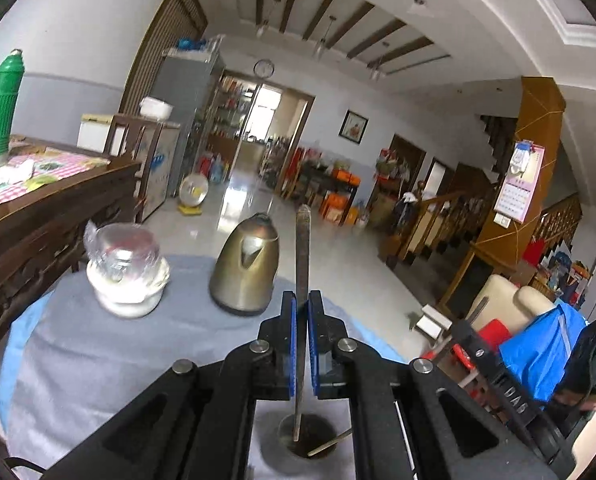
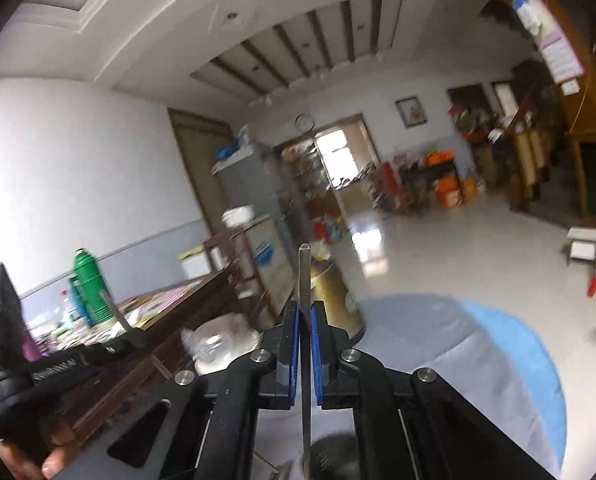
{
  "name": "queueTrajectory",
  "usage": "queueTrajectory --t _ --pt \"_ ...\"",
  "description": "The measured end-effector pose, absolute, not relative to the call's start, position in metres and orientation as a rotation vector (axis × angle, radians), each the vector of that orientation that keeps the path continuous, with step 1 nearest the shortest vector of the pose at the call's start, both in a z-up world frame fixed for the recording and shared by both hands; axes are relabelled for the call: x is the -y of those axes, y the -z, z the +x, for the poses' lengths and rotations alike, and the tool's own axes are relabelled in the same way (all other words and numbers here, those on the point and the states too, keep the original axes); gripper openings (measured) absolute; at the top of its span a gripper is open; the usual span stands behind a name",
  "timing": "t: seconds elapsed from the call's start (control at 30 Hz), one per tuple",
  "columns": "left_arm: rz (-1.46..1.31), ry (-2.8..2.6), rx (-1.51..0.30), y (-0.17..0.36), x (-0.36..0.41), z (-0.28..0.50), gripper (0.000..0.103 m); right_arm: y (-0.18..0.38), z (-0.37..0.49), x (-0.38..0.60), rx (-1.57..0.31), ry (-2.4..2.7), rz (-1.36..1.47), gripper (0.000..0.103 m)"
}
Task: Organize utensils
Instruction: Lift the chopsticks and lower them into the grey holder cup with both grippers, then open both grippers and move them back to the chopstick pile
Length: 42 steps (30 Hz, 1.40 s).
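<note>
Left gripper [image 1: 302,300]: blue pads clamped on thin metal utensil handle [image 1: 302,248], handle upright between pads, tip past fingertips, lower end hanging over dark round holder [image 1: 311,434] directly beneath jaws. Second thin utensil [image 1: 329,443] leans in holder, right of the hanging end.

Right gripper [image 2: 305,310]: pads clamped on flat metal utensil [image 2: 305,276], upright, running below jaws; view blurred.

Ahead-left of left gripper: brass kettle [image 1: 245,268], wrapped white jar [image 1: 128,272] on grey-blue tablecloth [image 1: 98,360].
</note>
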<state>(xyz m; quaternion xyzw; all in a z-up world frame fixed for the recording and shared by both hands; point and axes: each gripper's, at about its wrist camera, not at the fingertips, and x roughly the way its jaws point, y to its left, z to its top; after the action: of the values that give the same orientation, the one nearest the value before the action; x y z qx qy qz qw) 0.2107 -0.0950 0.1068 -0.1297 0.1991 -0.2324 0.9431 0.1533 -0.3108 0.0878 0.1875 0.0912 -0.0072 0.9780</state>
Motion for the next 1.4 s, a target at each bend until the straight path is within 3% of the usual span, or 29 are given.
queueTrajectory --t 0.13,0.53,0.57,0.6,0.67,0.7,0.77,1.13,1.4 --pt "-0.259 0.481 -0.423 -0.085 0.115 0.225 0.006 -0.076 0.169 0.313 -0.184 0.072 0.33 0.006" --pt "-0.129 0.41 -0.737 -0.007 0.139 0.238 0.008 -0.019 0.198 0.335 -0.446 0.005 0.402 0.01" --pt "-0.113 0.403 -0.742 -0.009 0.14 0.235 0.018 -0.015 0.196 0.339 -0.467 -0.005 0.427 0.01" --pt "-0.087 0.39 -0.751 -0.008 0.139 0.232 0.038 -0.01 0.194 0.344 -0.491 -0.01 0.455 0.01" --pt "-0.056 0.363 -0.737 -0.008 0.134 0.22 0.054 -0.006 0.19 0.349 -0.509 -0.032 0.491 0.028" --pt "-0.031 0.338 -0.724 -0.007 0.13 0.214 0.055 -0.005 0.184 0.351 -0.507 -0.054 0.516 0.034" --pt "0.034 0.289 -0.721 -0.005 0.123 0.205 0.056 -0.002 0.17 0.355 -0.486 -0.062 0.536 0.057" --pt "0.127 0.14 -0.733 0.012 0.084 0.184 0.058 -0.005 0.121 0.321 -0.456 -0.134 0.516 0.055" --pt "0.126 0.101 -0.746 0.021 0.061 0.174 0.058 -0.002 0.115 0.282 -0.518 -0.21 0.46 0.046"
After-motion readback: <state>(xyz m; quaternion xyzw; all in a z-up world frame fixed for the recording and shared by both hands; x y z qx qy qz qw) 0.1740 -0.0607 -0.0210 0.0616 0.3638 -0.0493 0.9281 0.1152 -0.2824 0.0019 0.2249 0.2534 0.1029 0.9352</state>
